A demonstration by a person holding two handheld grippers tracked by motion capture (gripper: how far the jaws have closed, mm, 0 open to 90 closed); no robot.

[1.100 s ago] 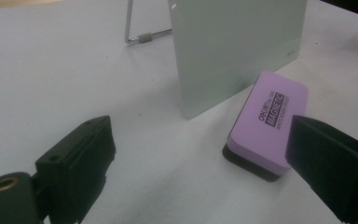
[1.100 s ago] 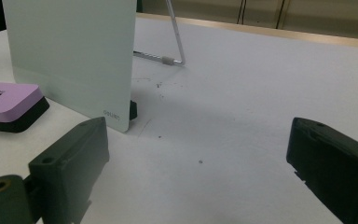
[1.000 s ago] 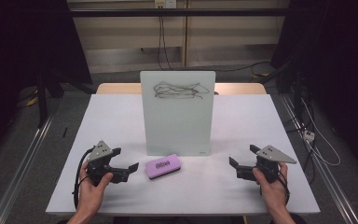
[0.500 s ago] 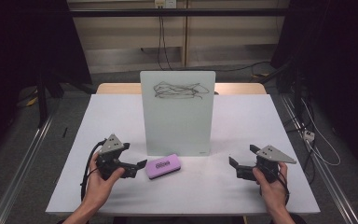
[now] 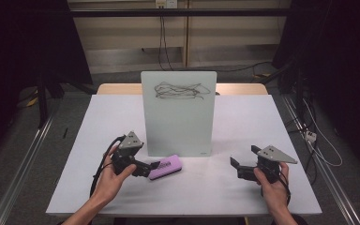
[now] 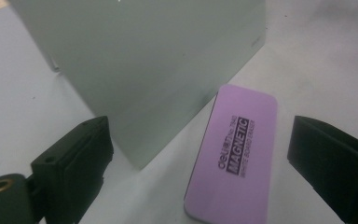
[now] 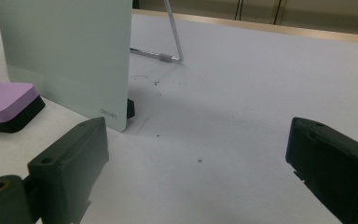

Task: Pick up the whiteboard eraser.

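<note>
High view: left gripper [image 5: 153,168], jaws spread, at purple eraser [image 5: 165,167] lower centre of counter [image 5: 215,187], before scribbled whiteboard [image 5: 178,112]. Left gripper view: eraser [image 6: 235,158] lies between jaws. Right gripper view: right gripper [image 7: 196,172] open; eraser [image 7: 7,105] far left.

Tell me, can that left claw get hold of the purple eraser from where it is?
Probably yes. The left claw is open with the eraser lying flat between its jaws, nothing blocking it.
</note>
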